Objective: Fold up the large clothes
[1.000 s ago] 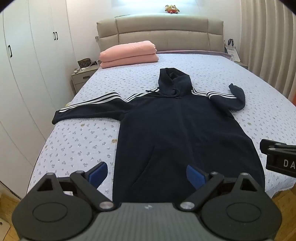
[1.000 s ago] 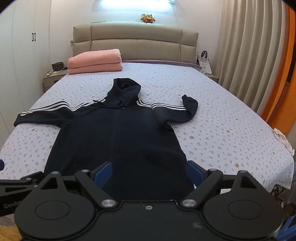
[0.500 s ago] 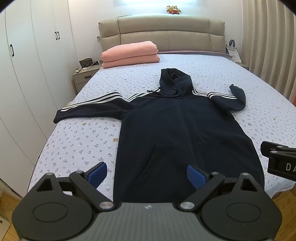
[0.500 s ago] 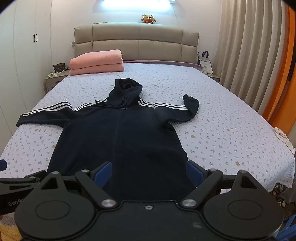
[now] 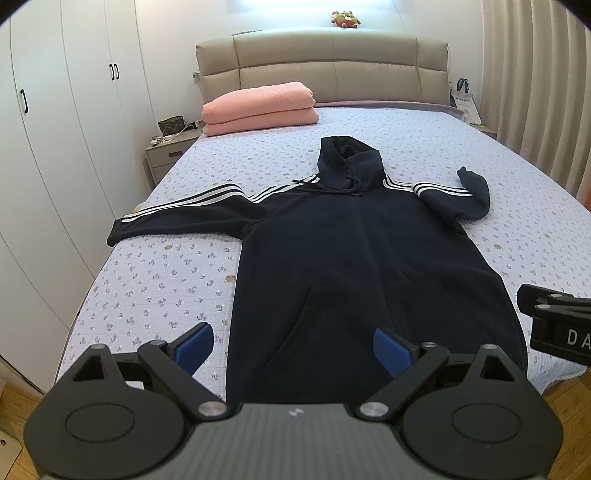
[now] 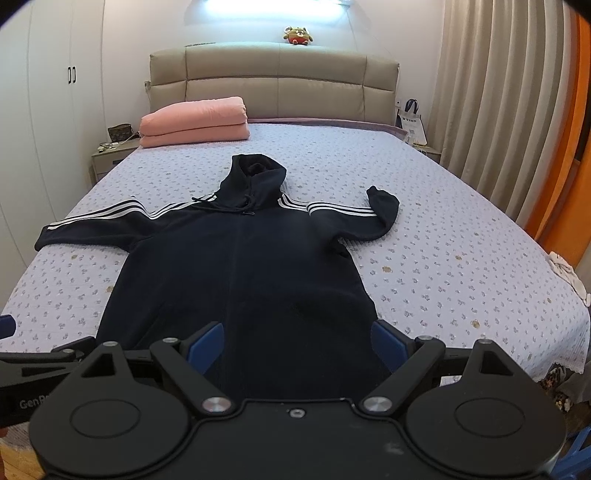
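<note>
Spread face-up on the bed (image 5: 155, 280) with hood (image 5: 347, 158) toward the headboard, a dark hoodie (image 5: 351, 258), likely laid flat for folding. Far sleeve (image 6: 354, 218) bent, seemingly doubled back. Hovering over the hem, left gripper (image 5: 293, 345) and right gripper (image 6: 297, 341), jaws wide apart, holding nothing.

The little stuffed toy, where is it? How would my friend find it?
Look at the big bed and follow it back to the tan padded headboard. On the ledge just above its top sits the stuffed toy. It is small, brownish with red on it, and the only thing up there, unlike the folded pink blanket lying on the bed.
</note>
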